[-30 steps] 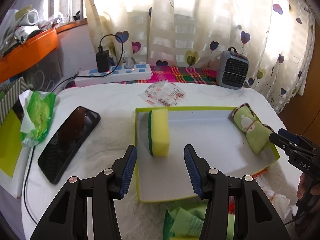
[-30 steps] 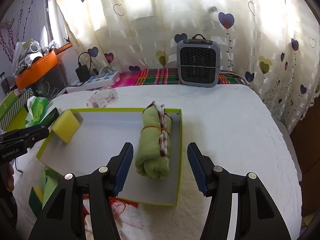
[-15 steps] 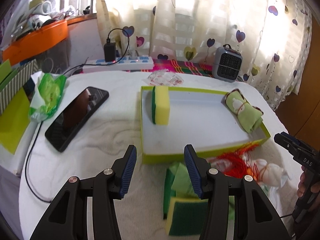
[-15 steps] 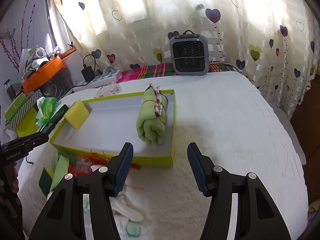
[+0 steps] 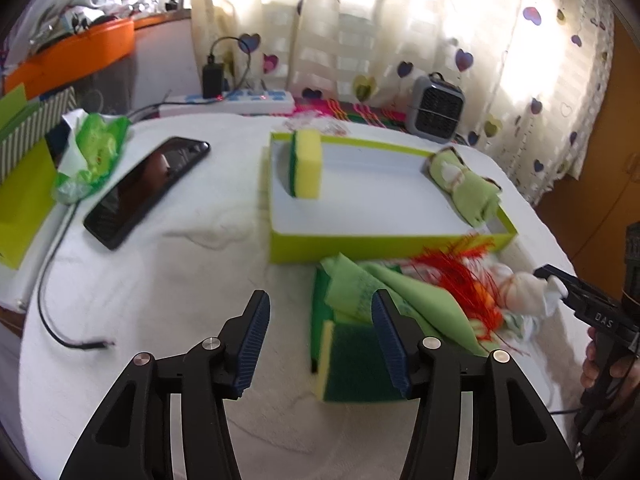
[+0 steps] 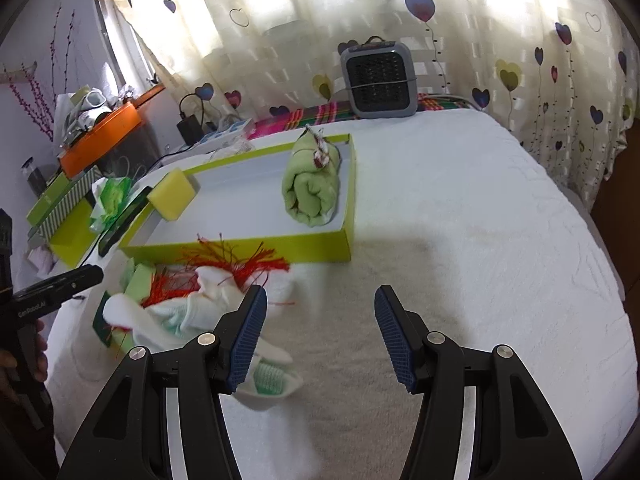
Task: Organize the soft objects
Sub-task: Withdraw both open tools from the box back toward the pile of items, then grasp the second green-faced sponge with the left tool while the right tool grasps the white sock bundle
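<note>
You had two sponges, one upright in the tray [image 5: 384,236] and one [image 5: 356,372] half-buried under cloths, left claw [image 5: 320,338] opening on nothing, right claw [image 6: 320,336] released.

You had a lime-green box [image 5: 384,246] with a pale grey-white floor at the centre of the left view, on a white cloth [image 6: 460,240]. Inside it stood a yellow sponge [image 5: 309,164] with a dark green side, and at the right end lay a light green rolled towel [image 6: 312,188]. Below the box you saw a second sponge [image 5: 352,364], dark green with a yellow edge, a light green cloth [image 5: 404,300], red-orange threads [image 5: 460,272] and a white sock [image 6: 160,320]. At the upper left sat an orange tray [image 5: 76,56]. The curtain [image 6: 520,40] was cream with purple and yellow hearts. Your grippers were black with blue pads [image 5: 256,336].
</note>
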`<move>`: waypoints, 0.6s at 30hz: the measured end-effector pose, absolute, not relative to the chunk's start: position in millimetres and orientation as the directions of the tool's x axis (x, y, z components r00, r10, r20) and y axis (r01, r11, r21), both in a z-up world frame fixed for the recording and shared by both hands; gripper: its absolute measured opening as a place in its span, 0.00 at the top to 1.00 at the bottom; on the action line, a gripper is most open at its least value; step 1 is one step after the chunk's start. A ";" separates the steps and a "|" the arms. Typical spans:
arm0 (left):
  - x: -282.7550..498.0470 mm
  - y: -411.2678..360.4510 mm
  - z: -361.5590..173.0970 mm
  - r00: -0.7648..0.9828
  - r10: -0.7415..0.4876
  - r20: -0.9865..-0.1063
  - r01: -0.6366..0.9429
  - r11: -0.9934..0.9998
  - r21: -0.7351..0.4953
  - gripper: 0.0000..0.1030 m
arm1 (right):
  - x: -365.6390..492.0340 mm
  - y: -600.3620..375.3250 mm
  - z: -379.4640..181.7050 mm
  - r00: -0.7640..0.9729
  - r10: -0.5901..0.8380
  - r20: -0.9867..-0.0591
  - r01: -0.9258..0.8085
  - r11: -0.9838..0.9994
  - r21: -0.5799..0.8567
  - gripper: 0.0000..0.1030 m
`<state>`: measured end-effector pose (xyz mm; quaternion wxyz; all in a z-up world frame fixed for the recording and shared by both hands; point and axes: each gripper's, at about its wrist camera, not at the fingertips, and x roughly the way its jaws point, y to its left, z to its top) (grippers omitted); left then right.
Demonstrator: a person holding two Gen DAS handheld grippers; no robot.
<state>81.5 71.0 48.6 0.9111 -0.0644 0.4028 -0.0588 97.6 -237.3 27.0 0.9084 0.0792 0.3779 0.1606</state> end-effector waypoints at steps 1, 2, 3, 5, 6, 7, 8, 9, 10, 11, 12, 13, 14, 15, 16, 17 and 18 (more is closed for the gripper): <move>79.8 69.8 47.2 0.666 -0.163 -0.728 0.057 0.984 -0.167 0.49 | 95.9 -236.6 26.3 0.660 0.357 -0.661 -0.239 0.934 0.266 0.44; 77.9 68.2 45.0 0.660 -0.168 -0.732 0.062 0.983 -0.170 0.48 | 95.0 -236.7 25.9 0.658 0.361 -0.661 -0.243 0.933 0.267 0.44; 76.9 66.9 43.6 0.656 -0.171 -0.735 0.064 0.983 -0.171 0.47 | 93.1 -236.2 25.5 0.655 0.365 -0.661 -0.247 0.931 0.269 0.44; 74.0 64.3 41.7 0.651 -0.173 -0.740 0.071 0.983 -0.167 0.44 | 90.6 -235.6 24.8 0.653 0.371 -0.660 -0.253 0.929 0.271 0.44; 72.8 63.5 41.3 0.650 -0.175 -0.740 0.073 0.983 -0.168 0.44 | 89.7 -235.6 24.4 0.653 0.372 -0.660 -0.254 0.928 0.272 0.44; 71.3 62.7 41.2 0.650 -0.180 -0.739 0.077 0.982 -0.171 0.43 | 89.1 -235.5 24.0 0.652 0.374 -0.659 -0.255 0.927 0.274 0.44; 70.3 62.7 41.3 0.649 -0.185 -0.738 0.081 0.981 -0.174 0.43 | 88.4 -235.5 23.6 0.652 0.376 -0.659 -0.255 0.926 0.277 0.44; 69.1 61.9 41.2 0.647 -0.188 -0.739 0.082 0.981 -0.178 0.42 | 87.7 -235.5 23.1 0.651 0.379 -0.658 -0.256 0.925 0.280 0.44; 68.5 61.3 40.9 0.646 -0.189 -0.739 0.083 0.980 -0.178 0.41 | 86.9 -235.3 22.6 0.649 0.383 -0.658 -0.258 0.924 0.283 0.44; 67.6 59.6 40.0 0.643 -0.191 -0.742 0.085 0.980 -0.178 0.40 | 86.0 -235.0 22.0 0.647 0.386 -0.658 -0.261 0.923 0.285 0.44; 67.3 58.6 39.7 0.640 -0.193 -0.744 0.087 0.980 -0.179 0.40 | 85.0 -234.8 21.6 0.646 0.388 -0.657 -0.263 0.922 0.286 0.44; 66.6 57.1 38.8 0.636 -0.199 -0.745 0.093 0.979 -0.182 0.40 | 83.9 -234.5 20.9 0.644 0.391 -0.657 -0.265 0.920 0.288 0.44; 65.7 55.1 37.7 0.632 -0.209 -0.746 0.102 0.977 -0.188 0.40 | 83.5 -234.4 20.4 0.643 0.393 -0.657 -0.266 0.919 0.289 0.44; 64.9 52.5 36.6 0.627 -0.214 -0.749 0.108 0.976 -0.188 0.39 | 82.3 -234.5 19.9 0.642 0.397 -0.656 -0.268 0.918 0.293 0.44; 64.3 50.2 35.8 0.625 -0.216 -0.750 0.113 0.976 -0.186 0.39 | 81.2 -234.8 19.5 0.641 0.401 -0.654 -0.270 0.916 0.297 0.44; 63.8 46.5 34.5 0.621 -0.222 -0.751 0.125 0.975 -0.185 0.39 | 80.1 -235.1 19.2 0.639 0.408 -0.652 -0.274 0.913 0.303 0.44; 63.0 44.9 33.1 0.616 -0.226 -0.754 0.131 0.974 -0.185 0.39 | 79.1 -235.3 19.1 0.638 0.415 -0.648 -0.279 0.910 0.308 0.44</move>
